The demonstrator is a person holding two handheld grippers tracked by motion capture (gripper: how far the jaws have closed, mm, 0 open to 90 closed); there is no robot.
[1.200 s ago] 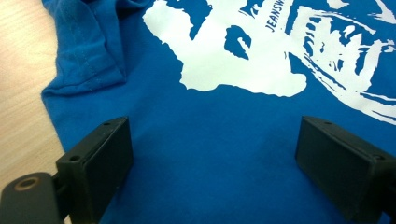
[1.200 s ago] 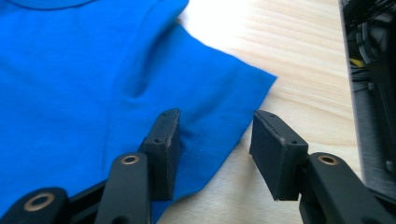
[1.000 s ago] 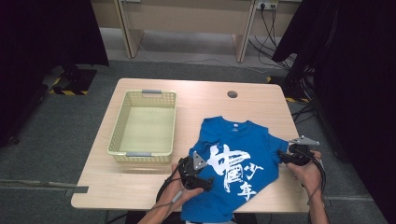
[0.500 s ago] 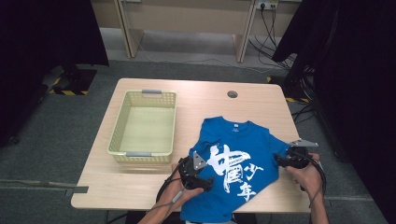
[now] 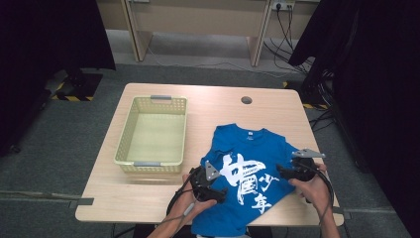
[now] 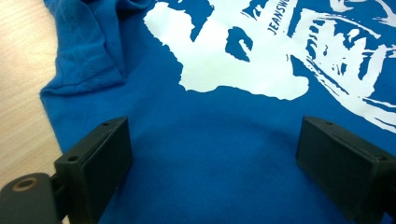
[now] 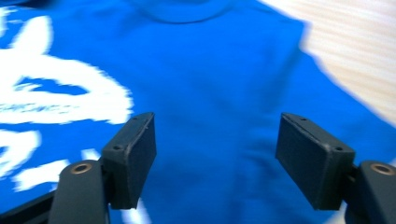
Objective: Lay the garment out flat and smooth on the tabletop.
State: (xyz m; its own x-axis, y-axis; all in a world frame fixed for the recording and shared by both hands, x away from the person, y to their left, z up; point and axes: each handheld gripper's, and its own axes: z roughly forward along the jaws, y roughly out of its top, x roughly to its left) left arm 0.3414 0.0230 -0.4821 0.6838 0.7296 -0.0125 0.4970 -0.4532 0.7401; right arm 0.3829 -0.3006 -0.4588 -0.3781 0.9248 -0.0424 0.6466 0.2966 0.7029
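While both jaws stand apart over the blue T-shirt [image 5: 250, 171], the right gripper [image 5: 292, 171], just opening, should pinch the sleeve edge beside it cleanly.

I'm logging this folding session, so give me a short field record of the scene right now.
shirt: blue T-shirt with white print, lying flat on the table, hem hanging over the near edge
basket: pale yellow basket, empty, left of the shirt, apart from it
left claw: left claw open over the shirt's left side, no cloth pinched
right claw: right claw over the shirt's right side, jaws have just been opening, nothing pinched between them
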